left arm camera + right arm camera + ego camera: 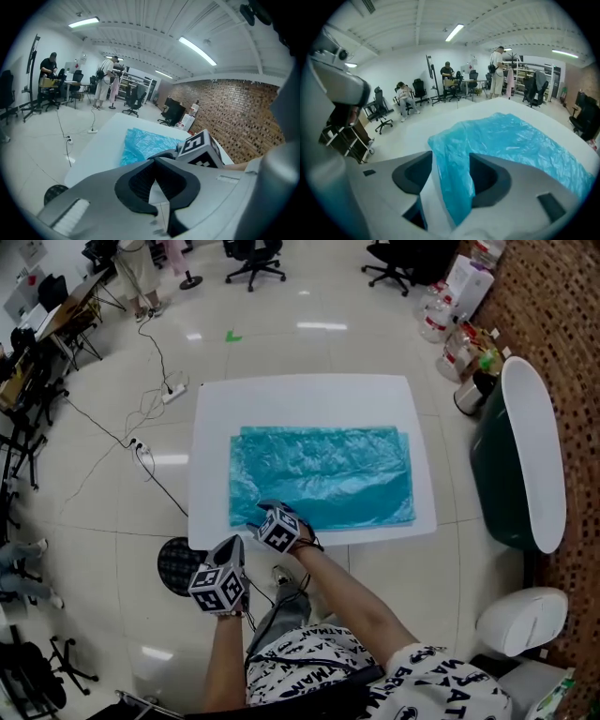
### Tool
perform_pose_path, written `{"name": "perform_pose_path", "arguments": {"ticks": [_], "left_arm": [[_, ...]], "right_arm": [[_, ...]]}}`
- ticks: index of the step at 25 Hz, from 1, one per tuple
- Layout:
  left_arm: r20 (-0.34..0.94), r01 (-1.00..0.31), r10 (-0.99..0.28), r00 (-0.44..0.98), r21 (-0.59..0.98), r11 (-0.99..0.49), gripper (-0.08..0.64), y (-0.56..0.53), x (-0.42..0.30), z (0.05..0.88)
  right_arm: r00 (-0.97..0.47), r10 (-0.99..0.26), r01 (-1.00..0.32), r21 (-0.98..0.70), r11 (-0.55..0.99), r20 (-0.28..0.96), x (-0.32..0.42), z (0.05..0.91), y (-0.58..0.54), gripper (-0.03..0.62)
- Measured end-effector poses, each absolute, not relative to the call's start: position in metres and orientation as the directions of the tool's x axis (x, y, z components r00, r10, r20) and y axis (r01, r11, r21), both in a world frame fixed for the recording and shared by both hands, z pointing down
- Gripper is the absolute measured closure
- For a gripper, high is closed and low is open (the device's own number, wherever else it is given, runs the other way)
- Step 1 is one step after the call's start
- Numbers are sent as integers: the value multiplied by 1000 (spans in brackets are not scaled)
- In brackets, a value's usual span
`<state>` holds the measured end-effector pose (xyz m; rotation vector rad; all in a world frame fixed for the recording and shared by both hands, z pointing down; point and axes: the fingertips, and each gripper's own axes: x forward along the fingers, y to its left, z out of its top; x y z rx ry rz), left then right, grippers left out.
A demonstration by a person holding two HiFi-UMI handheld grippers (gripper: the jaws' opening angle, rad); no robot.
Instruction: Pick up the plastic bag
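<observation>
Plastic bag (511,140) flat on white table (309,395), near corner lying between parted jaws of right claw (451,161); left claw (155,160) just behind, jaws together, empty.

Right gripper (451,153) jaws apart (left gripper (154,159) jaws together).

- Floor (356,343): pale glossy tiles, light reflections.
- Rt wall (562,324): red-brown brick. Far wall (403,65): white.
- Ceiling (140,37): white, ribbed; tube lights (197,50) on.
- White table (211,484): mid-room.
- Black office chairs (253,259) at far end; desks (66,310) along left.
- Power strip (173,393) w/ cables on floor, left of table.
- Dark green tub (497,484) w/ white lid, by brick wall.
</observation>
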<state>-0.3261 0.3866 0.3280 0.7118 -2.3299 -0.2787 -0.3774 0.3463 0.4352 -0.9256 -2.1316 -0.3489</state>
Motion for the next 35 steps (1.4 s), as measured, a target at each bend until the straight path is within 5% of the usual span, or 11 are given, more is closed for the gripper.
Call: {"name": "perform_pose_path", "arguments": {"ticks": [3, 5, 8, 11, 21, 35], "left_arm": [[542, -426, -566, -621, 373, 824, 560, 375, -335, 327], [536, -438, -575, -618, 372, 818, 560, 365, -340, 325], [526, -458, -591, -611, 374, 806, 560, 352, -343, 323], [524, -484, -613, -591, 377, 790, 560, 344, -343, 323], [510, -545, -652, -562, 365, 755, 560, 298, -324, 310], [402, -569, -636, -659, 286, 771, 560, 254, -262, 245]], "right_arm": [[-564, 536, 642, -74, 763, 628, -378, 402, 308, 327], [-664, 438, 505, -68, 860, 606, -376, 391, 249, 327], [-672, 217, 342, 37, 939, 708, -354, 411, 155, 327], [-592, 141, 274, 34, 961, 793, -333, 436, 120, 327], [-541, 196, 251, -65, 966, 818, -317, 445, 106, 295], [-824, 291, 227, -187, 956, 487, -228, 269, 61, 327]]}}
